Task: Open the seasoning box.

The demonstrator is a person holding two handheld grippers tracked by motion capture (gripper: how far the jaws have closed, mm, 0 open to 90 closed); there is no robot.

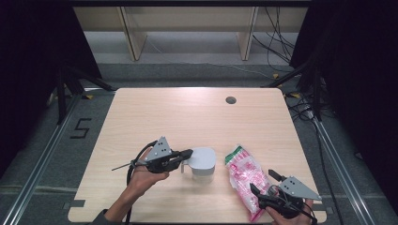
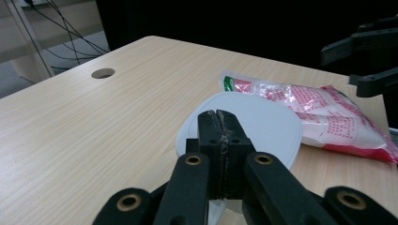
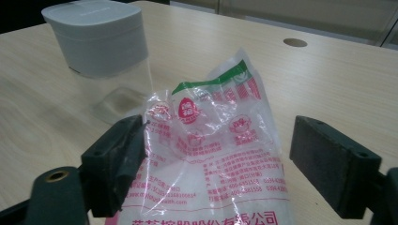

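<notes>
left gripper [image 1: 187,153] closed at jar [image 1: 203,162]; right gripper [image 1: 265,183] open w/ bag [image 1: 244,176] between

The pale wooden table [image 1: 169,117] has a small round hole [image 1: 230,100] near its far edge. A clear container with a white lid [image 1: 202,161] stands near the front, with a red-printed plastic bag [image 1: 244,180] lying just beside it.

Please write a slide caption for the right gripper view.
Open right gripper around a plastic bag, container behind.

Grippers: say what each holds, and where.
Left gripper is shut at the container's edge; a hold cannot be told. Right gripper, open around the bag, holds nothing.
</notes>
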